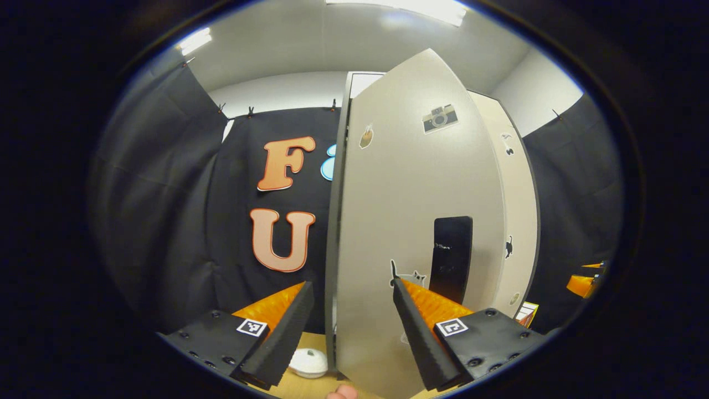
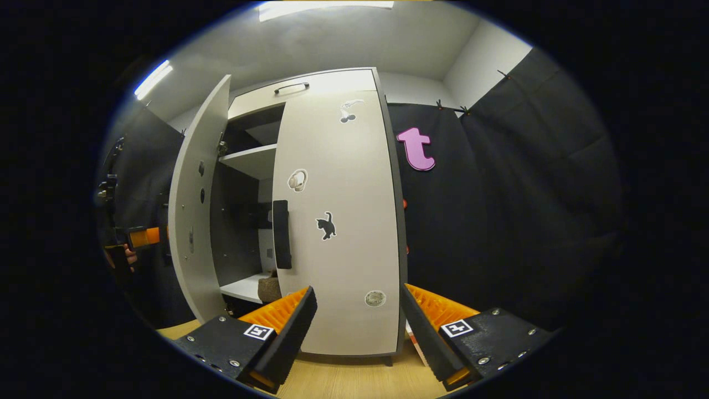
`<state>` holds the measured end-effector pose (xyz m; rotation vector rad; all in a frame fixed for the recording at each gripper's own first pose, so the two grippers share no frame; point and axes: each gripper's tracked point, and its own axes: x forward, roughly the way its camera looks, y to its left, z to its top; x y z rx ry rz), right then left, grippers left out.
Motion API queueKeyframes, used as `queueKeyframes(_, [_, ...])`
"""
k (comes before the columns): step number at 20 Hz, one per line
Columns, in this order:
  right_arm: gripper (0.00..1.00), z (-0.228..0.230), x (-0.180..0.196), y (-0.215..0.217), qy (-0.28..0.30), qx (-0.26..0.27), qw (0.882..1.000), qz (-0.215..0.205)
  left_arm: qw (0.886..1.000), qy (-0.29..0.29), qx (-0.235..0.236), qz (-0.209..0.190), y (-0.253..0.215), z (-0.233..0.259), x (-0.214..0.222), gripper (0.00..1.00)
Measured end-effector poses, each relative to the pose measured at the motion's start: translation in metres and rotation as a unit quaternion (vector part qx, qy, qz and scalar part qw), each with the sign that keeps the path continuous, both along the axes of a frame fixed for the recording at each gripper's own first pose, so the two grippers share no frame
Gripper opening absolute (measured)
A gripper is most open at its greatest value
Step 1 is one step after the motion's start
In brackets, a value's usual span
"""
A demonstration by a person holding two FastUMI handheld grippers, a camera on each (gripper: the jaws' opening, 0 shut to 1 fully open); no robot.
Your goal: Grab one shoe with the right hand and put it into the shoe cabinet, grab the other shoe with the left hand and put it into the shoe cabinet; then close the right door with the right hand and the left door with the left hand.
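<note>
Both tongs [image 1: 353, 327] [image 2: 357, 327] gape; left door [image 2: 194, 210] ajar

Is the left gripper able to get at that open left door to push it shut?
Probably yes: the left gripper is open, right at the left door, whose edge stands between its fingers; nothing blocks it.

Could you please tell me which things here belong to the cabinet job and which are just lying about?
Job things:
- shoe cabinet
- left door
- right door
- shoe on the lower shelf

Lying about:
- white round object on the floor
</note>
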<state>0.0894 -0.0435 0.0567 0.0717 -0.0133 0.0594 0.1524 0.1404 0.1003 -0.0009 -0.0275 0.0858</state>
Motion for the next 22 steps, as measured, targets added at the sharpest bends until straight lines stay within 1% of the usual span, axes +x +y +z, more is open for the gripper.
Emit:
queueKeyframes(2, [0.94, 0.002, -0.001, -0.002, -0.005, -0.004, 1.000, -0.004, 1.000, 0.000, 0.000, -0.006, -0.005, -0.001, 0.001, 0.99])
queueKeyframes(4, [0.94, 0.002, -0.002, -0.003, -0.004, -0.004, 1.000, -0.006, 1.000, 0.005, -0.004, -0.022, -0.017, -0.004, 0.003, 0.99])
queueKeyframes(5, [0.94, 0.001, -0.003, -0.002, -0.002, -0.003, 1.000, -0.007, 0.999, 0.008, -0.010, -0.033, -0.025, -0.007, 0.005, 0.95])
queueKeyframes(6, [0.94, 0.000, -0.004, -0.002, 0.000, -0.003, 1.000, -0.007, 0.999, 0.012, -0.018, -0.049, -0.036, -0.010, 0.007, 0.99])
queueKeyframes(7, [0.94, -0.002, -0.004, -0.002, 0.001, -0.005, 1.000, -0.007, 0.998, 0.015, -0.022, -0.063, -0.045, -0.013, 0.011, 0.99])
queueKeyframes(8, [0.94, -0.003, -0.004, -0.004, 0.003, -0.008, 1.000, -0.009, 0.997, 0.018, -0.021, -0.074, -0.055, -0.014, 0.013, 0.96])
queueKeyframes(9, [0.94, -0.003, -0.005, -0.005, 0.004, -0.010, 1.000, -0.010, 0.996, 0.019, -0.018, -0.082, -0.062, -0.015, 0.017, 0.99])
queueKeyframes(10, [0.94, -0.003, -0.004, -0.005, 0.004, -0.010, 1.000, -0.011, 0.996, 0.021, -0.017, -0.087, -0.069, -0.016, 0.022, 0.95])
queueKeyframes(11, [0.94, -0.001, -0.006, -0.005, 0.004, -0.009, 1.000, -0.011, 0.995, 0.024, -0.018, -0.091, -0.073, -0.018, 0.026, 0.95])
queueKeyframes(12, [0.94, 0.000, -0.008, -0.005, 0.003, -0.008, 1.000, -0.012, 0.995, 0.026, -0.022, -0.095, -0.077, -0.019, 0.030, 0.99])
queueKeyframes(13, [0.94, 0.001, -0.009, -0.006, 0.000, -0.007, 1.000, -0.012, 0.995, 0.029, -0.024, -0.097, -0.081, -0.021, 0.036, 0.95])
queueKeyframes(14, [0.94, 0.003, -0.010, -0.007, -0.001, -0.007, 1.000, -0.013, 0.995, 0.033, -0.022, -0.096, -0.082, -0.024, 0.042, 0.99])
queueKeyframes(15, [0.94, 0.004, -0.011, -0.008, -0.002, -0.008, 1.000, -0.014, 0.995, 0.033, -0.021, -0.095, -0.081, -0.026, 0.042, 0.95])
queueKeyframes(17, [0.94, 0.005, -0.012, -0.011, -0.003, -0.010, 1.000, -0.018, 0.994, 0.039, -0.023, -0.099, -0.083, -0.029, 0.047, 0.96])
queueKeyframes(18, [0.93, 0.004, -0.012, -0.013, -0.002, -0.010, 1.000, -0.020, 0.994, 0.041, -0.025, -0.101, -0.085, -0.030, 0.052, 0.99])
queueKeyframes(19, [0.93, 0.004, -0.011, -0.016, -0.002, -0.009, 1.000, -0.023, 0.994, 0.042, -0.026, -0.101, -0.086, -0.030, 0.052, 0.96])
queueKeyframes(22, [0.94, 0.004, -0.011, -0.020, 0.000, -0.005, 1.000, -0.028, 0.994, 0.049, -0.020, -0.101, -0.089, -0.031, 0.053, 0.96])
